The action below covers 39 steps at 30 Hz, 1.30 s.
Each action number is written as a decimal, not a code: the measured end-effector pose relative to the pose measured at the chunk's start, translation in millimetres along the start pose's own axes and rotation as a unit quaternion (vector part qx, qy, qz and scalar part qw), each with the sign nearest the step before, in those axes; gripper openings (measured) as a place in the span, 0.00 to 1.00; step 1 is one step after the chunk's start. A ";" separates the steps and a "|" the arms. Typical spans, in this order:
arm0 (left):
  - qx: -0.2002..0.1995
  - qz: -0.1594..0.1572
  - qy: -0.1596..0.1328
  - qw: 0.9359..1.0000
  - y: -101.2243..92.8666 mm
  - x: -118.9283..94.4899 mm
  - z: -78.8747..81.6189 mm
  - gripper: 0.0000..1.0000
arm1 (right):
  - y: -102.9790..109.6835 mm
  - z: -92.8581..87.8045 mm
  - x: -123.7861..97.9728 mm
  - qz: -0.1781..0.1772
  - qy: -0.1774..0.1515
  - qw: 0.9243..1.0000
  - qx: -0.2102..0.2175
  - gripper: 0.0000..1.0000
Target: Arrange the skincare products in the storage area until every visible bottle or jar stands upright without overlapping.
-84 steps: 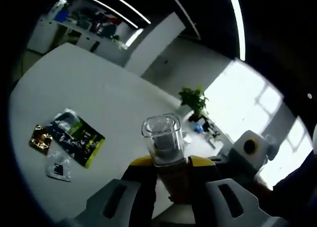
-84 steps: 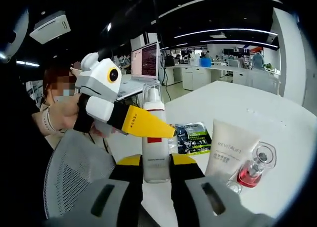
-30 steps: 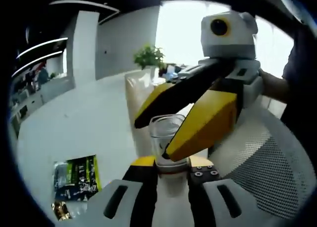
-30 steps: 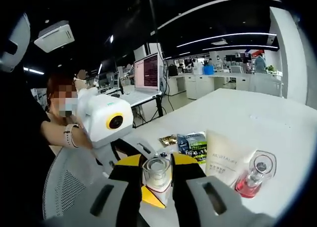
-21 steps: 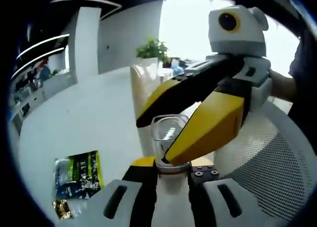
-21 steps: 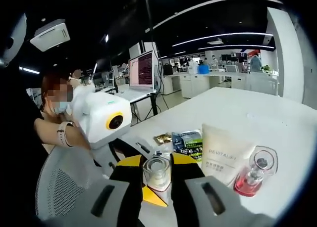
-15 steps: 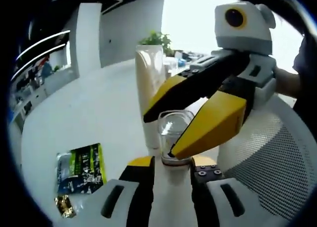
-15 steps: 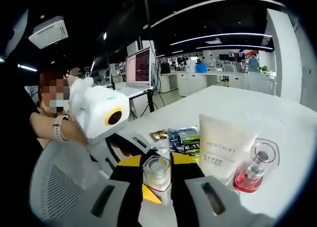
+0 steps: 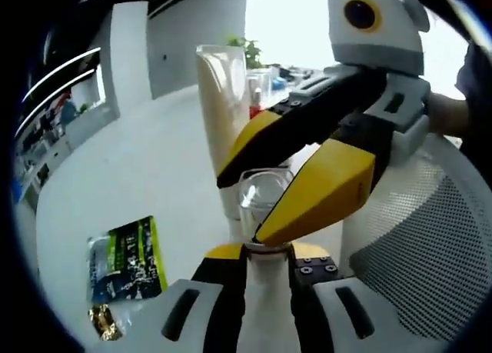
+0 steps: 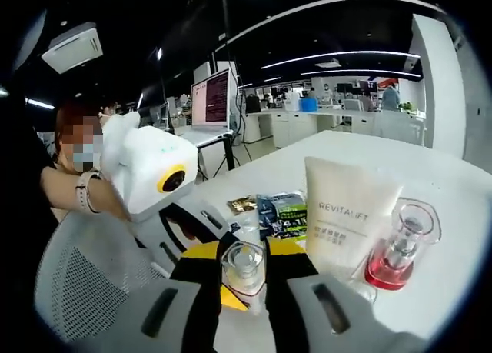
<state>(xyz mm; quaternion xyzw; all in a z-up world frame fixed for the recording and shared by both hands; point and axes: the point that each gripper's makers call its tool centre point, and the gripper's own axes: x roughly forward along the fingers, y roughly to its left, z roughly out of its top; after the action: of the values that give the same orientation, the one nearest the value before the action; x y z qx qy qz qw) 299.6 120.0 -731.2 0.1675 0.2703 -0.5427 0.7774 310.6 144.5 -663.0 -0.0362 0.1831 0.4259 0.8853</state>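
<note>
A pump bottle with a clear cap (image 9: 261, 203) is held by both grippers above the white table (image 9: 138, 176). My left gripper (image 9: 261, 253) is shut on its body just under the cap. My right gripper (image 9: 238, 211) reaches in from the right, its yellow jaws on either side of the cap. In the right gripper view the cap (image 10: 244, 267) points at the camera between the jaws of my right gripper (image 10: 244, 251). A cream Revitalift tube (image 10: 346, 222) stands upright, with a glass bottle of pink liquid (image 10: 400, 253) beside it. The tube (image 9: 219, 114) rises behind the held bottle.
A green and black sachet (image 10: 280, 211) and a small gold one (image 10: 242, 205) lie flat on the table behind the held bottle; they are also the green sachet (image 9: 127, 261) and gold sachet (image 9: 100, 318). A mesh chair (image 9: 407, 245) stands at the table's edge. A person's hand (image 10: 77, 191) holds the left gripper.
The bottle, seen side-on and upright in the right gripper view 2.8 s ago, now points its cap at that camera. Both grippers keep hold and have come closer to the tube.
</note>
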 end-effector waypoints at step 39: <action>0.013 0.039 0.009 0.999 14.2 -4.3 -2.3 0.27 | -7.9 -2.1 -35.3 0.011 0.027 1.000 -0.006 0.24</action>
<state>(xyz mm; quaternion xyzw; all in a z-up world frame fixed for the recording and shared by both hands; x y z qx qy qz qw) 311.2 129.6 -730.9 0.1930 0.2637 -0.5134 0.7935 295.9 112.9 -653.1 -0.0509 0.2050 0.4352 0.8752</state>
